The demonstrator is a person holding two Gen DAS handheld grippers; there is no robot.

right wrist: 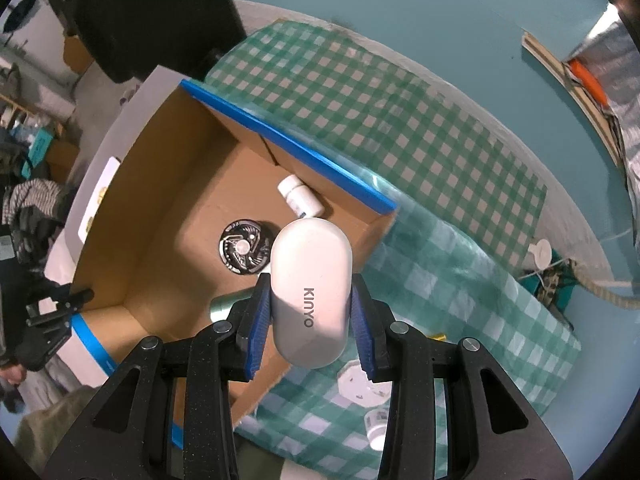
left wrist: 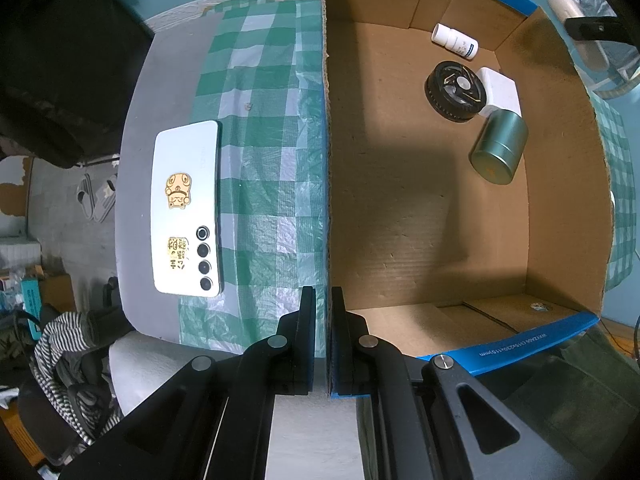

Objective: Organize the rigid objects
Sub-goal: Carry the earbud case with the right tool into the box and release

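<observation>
My left gripper (left wrist: 323,296) is shut on the left wall of an open cardboard box (left wrist: 327,184) with blue-taped edges. Inside the box lie a white pill bottle (left wrist: 455,41), a black round disc (left wrist: 456,91), a white block (left wrist: 501,89) and a green metal tin (left wrist: 499,147). My right gripper (right wrist: 309,284) is shut on a white oval KINYO case (right wrist: 310,290) and holds it in the air above the box's (right wrist: 152,216) right wall. The bottle (right wrist: 301,196) and disc (right wrist: 243,247) show below it.
A white phone (left wrist: 187,208) with gold stickers lies face down left of the box on the green checked cloth (left wrist: 260,140). In the right wrist view a white octagonal object (right wrist: 356,384) and a small white bottle (right wrist: 376,428) lie on the cloth (right wrist: 440,280) right of the box.
</observation>
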